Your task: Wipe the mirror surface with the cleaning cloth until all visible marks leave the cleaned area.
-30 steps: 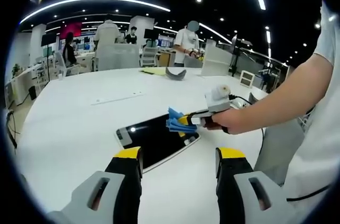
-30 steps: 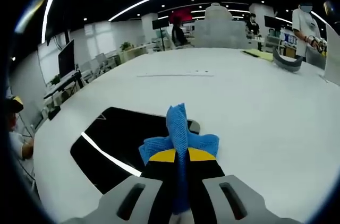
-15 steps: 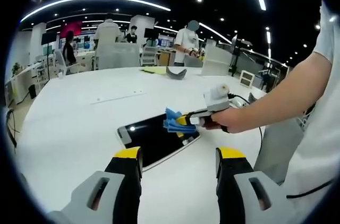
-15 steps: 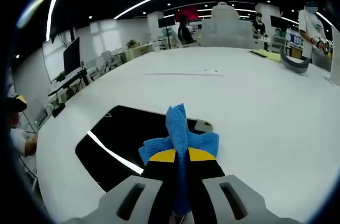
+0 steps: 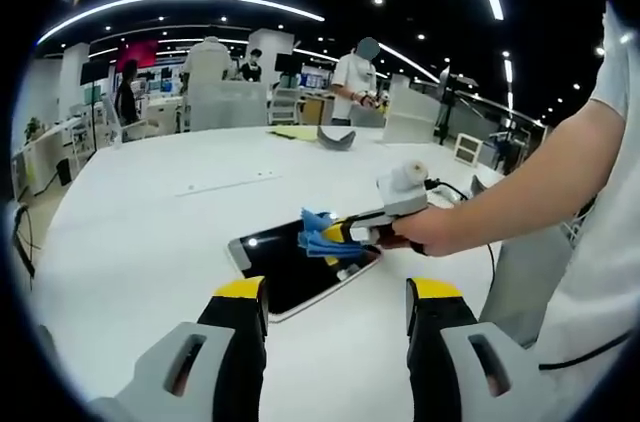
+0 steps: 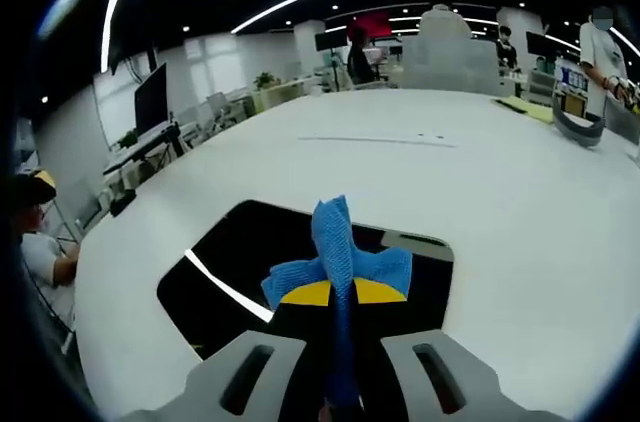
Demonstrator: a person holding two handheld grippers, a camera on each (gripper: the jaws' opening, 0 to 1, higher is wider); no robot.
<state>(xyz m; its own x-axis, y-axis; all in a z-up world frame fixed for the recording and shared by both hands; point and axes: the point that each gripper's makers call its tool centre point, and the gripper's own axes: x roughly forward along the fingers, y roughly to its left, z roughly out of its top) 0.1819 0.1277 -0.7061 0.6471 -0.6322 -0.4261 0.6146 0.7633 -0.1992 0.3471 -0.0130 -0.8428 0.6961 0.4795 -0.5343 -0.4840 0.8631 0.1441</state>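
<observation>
Mirror (image 5: 295, 267) on white table (image 5: 130, 232), right tongs (image 6: 338, 294) clenching blue cloth (image 6: 335, 242), left tongs (image 5: 338, 302) released

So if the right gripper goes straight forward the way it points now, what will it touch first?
Most likely the mirror: the right gripper, shut on the blue cloth, points down over its dark surface. The cloth would touch first; how far apart they are is unclear.

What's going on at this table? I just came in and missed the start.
A person is wiping a dark mirror lying flat on the white table. The right gripper is shut on a blue cloth held over the mirror. The left gripper hangs open and empty near the mirror's edge.
</observation>
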